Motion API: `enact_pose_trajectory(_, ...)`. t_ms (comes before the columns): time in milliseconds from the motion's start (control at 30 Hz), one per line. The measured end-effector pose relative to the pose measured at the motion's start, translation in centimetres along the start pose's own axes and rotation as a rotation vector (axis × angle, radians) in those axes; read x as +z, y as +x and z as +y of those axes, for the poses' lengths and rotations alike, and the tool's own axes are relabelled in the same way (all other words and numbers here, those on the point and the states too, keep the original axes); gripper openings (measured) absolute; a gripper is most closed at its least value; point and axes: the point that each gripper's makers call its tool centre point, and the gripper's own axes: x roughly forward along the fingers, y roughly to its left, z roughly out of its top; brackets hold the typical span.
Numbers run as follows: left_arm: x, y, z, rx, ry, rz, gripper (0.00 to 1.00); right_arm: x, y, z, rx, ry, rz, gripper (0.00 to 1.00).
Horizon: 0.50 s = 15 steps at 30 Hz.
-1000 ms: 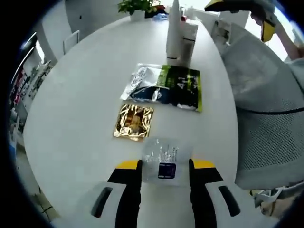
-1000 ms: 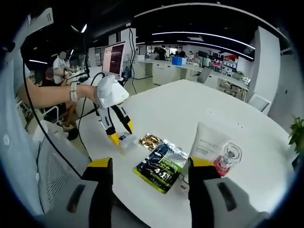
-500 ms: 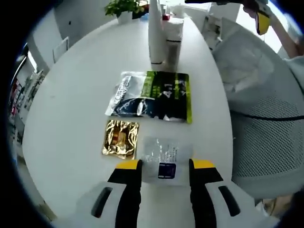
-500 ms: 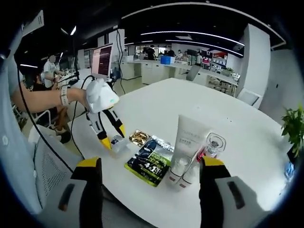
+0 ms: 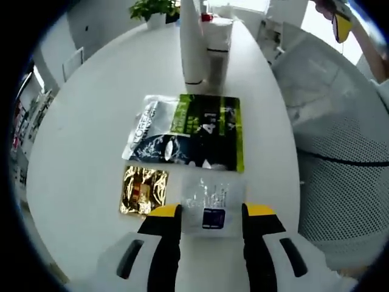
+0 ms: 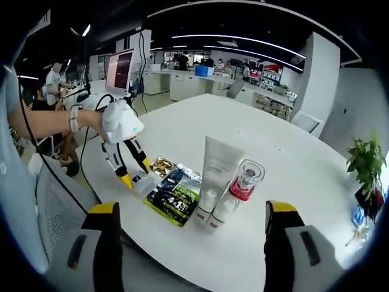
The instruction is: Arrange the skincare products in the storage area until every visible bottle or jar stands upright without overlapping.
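My left gripper is shut on a clear sachet with a dark blue label, just above the white table. A gold sachet lies flat to its left. Beyond it lies a green and black pouch. Behind the pouch a white tube and a white bottle stand upright. In the right gripper view, my right gripper hangs open above the table edge. The white tube, a capped white bottle and a clear bottle with a red cap stand together. The left gripper holds the clear sachet beside the pouch.
A grey mesh chair stands right of the table. A potted plant sits at the far edge, seen also as the plant on the right. Wide bare tabletop lies around the products. People and desks fill the office behind.
My left gripper has moved forward with the sachet, closer to the gold sachet and the pouch. The right gripper has drawn back from the table, so the products look smaller.
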Motion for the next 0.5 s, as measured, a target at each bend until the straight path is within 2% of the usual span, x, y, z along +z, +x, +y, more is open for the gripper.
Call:
enact_pose_trajectory(333, -0.38, 0.76, 0.36, 0.008, -0.019, 0.021, 0.37, -0.12, -0.07, 0.21, 0.006, 0.008, -0.009, 0.99)
enact_pose_trajectory(500, 0.01, 0.74, 0.43, 0.002, -0.031, 0.005, 0.37, -0.39, 0.07, 0.38, 0.012, 0.01, -0.001, 0.99)
